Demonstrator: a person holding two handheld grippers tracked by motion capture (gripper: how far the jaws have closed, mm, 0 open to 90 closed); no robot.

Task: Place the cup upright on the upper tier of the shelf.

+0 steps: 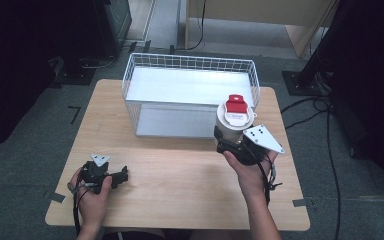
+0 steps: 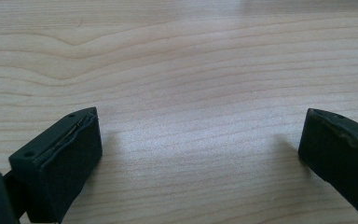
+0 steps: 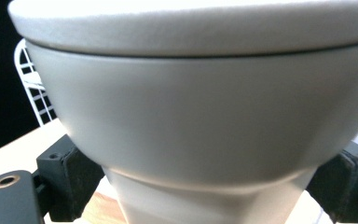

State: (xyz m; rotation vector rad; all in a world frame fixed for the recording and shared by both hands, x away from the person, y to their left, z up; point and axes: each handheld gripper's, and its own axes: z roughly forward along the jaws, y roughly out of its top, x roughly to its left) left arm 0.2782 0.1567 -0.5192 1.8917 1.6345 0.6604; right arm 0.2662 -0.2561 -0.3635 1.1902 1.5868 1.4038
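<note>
Right gripper (image 3: 200, 186) clamps the white lidded cup (image 3: 200, 116) low on its body, upright at the wire basket's (image 1: 190, 65) front right corner; left gripper (image 2: 200, 154) wide open over the table (image 2: 191, 70).

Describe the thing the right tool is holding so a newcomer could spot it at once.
Start at the white wire basket at the far side of the wooden table. Just in front of its right corner, the right tool grips a pale cup around its lower body, upright. It is the one item with a white lid carrying a red tab.
</note>
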